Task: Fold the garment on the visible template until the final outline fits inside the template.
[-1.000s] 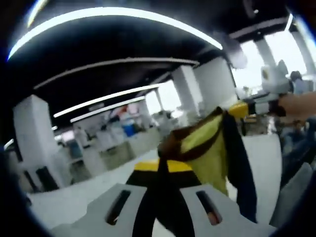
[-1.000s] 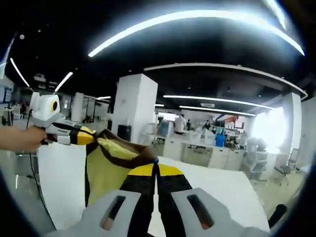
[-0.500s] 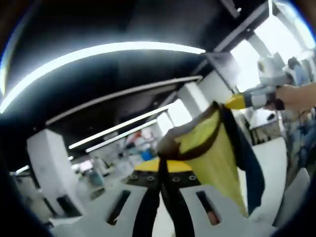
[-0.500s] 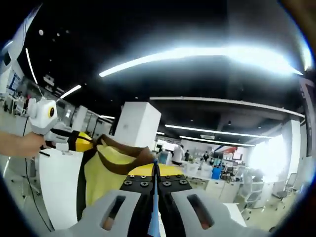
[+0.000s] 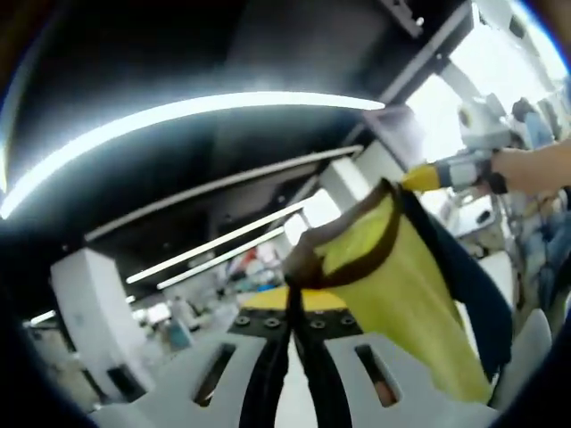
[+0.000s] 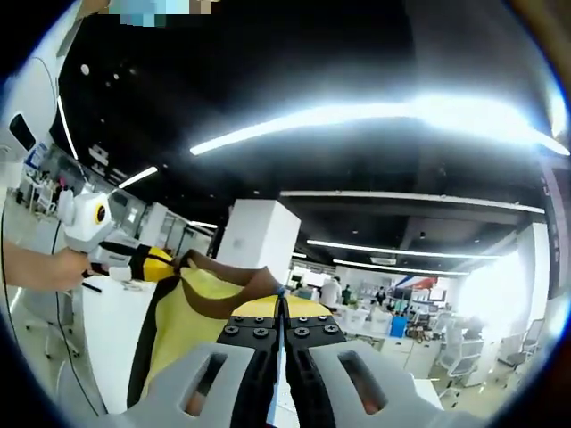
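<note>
A yellow garment (image 5: 397, 276) with a brown collar band and dark navy sides hangs in the air, stretched between my two grippers. My left gripper (image 5: 292, 294) is shut on its brown edge. In the left gripper view my right gripper (image 5: 446, 174) comes in from the right, held in a hand, pinching the far corner. In the right gripper view the garment (image 6: 192, 308) hangs to the left and my right gripper (image 6: 280, 299) is shut on its edge. My left gripper (image 6: 134, 259) shows at the left there, gripping the other corner. Both views point upward toward the ceiling.
A white table surface (image 6: 111, 330) lies below the garment. Ceiling light strips (image 6: 375, 120), white pillars (image 6: 254, 245) and distant desks with people (image 6: 357, 308) fill the background. A hand (image 5: 535, 165) holds the right gripper.
Both grippers have risen and tilted upward with the garment held between them. The table has mostly slipped out of view and the ceiling takes up more of both views.
</note>
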`<act>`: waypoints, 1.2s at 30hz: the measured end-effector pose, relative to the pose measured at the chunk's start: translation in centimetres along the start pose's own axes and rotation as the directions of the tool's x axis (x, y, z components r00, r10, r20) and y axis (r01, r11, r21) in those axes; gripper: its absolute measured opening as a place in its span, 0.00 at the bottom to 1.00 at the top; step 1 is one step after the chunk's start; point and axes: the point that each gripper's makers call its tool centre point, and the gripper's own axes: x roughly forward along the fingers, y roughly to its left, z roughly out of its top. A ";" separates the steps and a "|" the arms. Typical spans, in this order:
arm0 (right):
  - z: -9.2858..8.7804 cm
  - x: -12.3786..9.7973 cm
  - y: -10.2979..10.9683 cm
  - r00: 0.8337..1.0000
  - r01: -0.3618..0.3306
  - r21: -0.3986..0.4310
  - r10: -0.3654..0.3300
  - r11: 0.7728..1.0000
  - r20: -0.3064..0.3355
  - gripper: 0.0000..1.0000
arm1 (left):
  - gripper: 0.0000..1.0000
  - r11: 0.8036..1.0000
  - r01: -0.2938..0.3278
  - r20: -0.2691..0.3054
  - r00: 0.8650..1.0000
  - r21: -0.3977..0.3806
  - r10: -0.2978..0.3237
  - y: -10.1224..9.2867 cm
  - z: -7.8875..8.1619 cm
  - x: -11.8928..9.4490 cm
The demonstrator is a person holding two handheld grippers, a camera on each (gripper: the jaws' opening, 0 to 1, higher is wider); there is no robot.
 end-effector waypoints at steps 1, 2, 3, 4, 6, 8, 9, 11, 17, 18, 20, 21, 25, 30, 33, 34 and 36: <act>0.0 0.0 0.1 1.000 -0.002 0.004 0.002 1.000 0.001 0.01 | 0.00 1.000 0.001 -0.002 1.000 0.002 -0.001 -0.1 -0.2 -0.1; -0.2 0.0 0.1 1.000 -0.004 0.006 0.005 1.000 -0.001 0.01 | 0.00 1.000 0.001 -0.006 1.000 0.005 -0.001 -0.2 -0.4 -0.2; -0.6 0.0 0.2 1.000 -0.008 0.008 0.008 1.000 -0.009 0.01 | 0.00 1.000 0.007 -0.017 1.000 -0.003 -0.007 -0.3 -0.8 -0.1; -0.7 0.0 0.3 1.000 -0.011 0.010 0.011 1.000 -0.012 0.01 | 0.00 1.000 0.009 -0.025 1.000 -0.006 -0.009 -0.4 -1.0 -0.1; -0.9 0.1 0.4 1.000 -0.014 0.014 0.015 1.000 -0.013 0.01 | 0.00 1.000 0.006 -0.028 1.000 -0.004 -0.006 -0.5 -1.0 -0.2; -0.7 0.1 0.4 1.000 -0.018 0.020 0.018 1.000 -0.010 0.01 | 0.00 1.000 -0.001 -0.027 1.000 -0.002 0.001 -0.5 -0.8 -0.5; -0.6 0.0 0.4 1.000 -0.019 0.021 0.019 1.000 -0.008 0.01 | 0.00 1.000 -0.004 -0.025 1.000 -0.001 0.004 -0.6 -0.6 -0.6; -0.1 -0.2 0.5 1.000 -0.029 0.029 0.029 0.999 -0.002 0.01 | 0.00 1.000 -0.012 -0.022 1.000 -0.003 0.011 -0.6 -0.2 -1.1; 1.3 -0.9 1.3 0.997 -0.082 -0.009 0.082 0.997 -0.009 0.01 | 0.00 1.000 -0.016 -0.021 1.000 0.018 0.017 -0.9 1.3 -2.7; 1.5 -1.0 1.3 0.996 -0.087 -0.010 0.087 0.996 -0.009 0.01 | 0.00 1.000 -0.015 -0.020 1.000 0.019 0.015 -0.9 1.5 -2.8; 2.0 -1.2 1.3 0.995 -0.102 -0.002 0.102 0.995 -0.004 0.01 | 0.00 1.000 -0.013 -0.013 1.000 0.025 0.013 -0.9 2.4 -3.1; 2.3 -1.2 1.3 0.994 -0.107 0.005 0.107 0.994 0.000 0.01 | 0.00 0.999 -0.012 -0.012 1.000 0.031 0.013 -0.8 2.8 -3.1; 3.1 -1.5 1.6 0.992 -0.124 0.017 0.124 0.992 0.005 0.01 | 0.00 0.999 -0.010 -0.007 1.000 0.052 0.011 -0.7 4.0 -3.3; 1.6 -1.7 2.0 0.987 -0.146 0.041 0.148 0.988 -0.057 0.01 | 0.00 0.999 0.026 -0.059 0.998 0.021 -0.025 -1.5 2.1 -2.9; -0.4 -1.6 2.2 0.983 -0.152 0.069 0.158 0.986 -0.092 0.01 | 0.00 0.999 0.049 -0.111 0.993 0.007 -0.048 -2.2 -0.2 -2.4; -1.2 -1.5 2.2 0.982 -0.150 0.080 0.158 0.985 -0.105 0.01 | 0.00 0.999 0.052 -0.121 0.991 0.005 -0.051 -2.4 -0.7 -2.2; -3.1 -0.9 1.9 0.980 -0.143 0.099 0.155 0.985 -0.124 0.01 | 0.00 0.998 0.064 -0.147 0.987 -0.006 -0.064 -2.8 -2.5 -1.4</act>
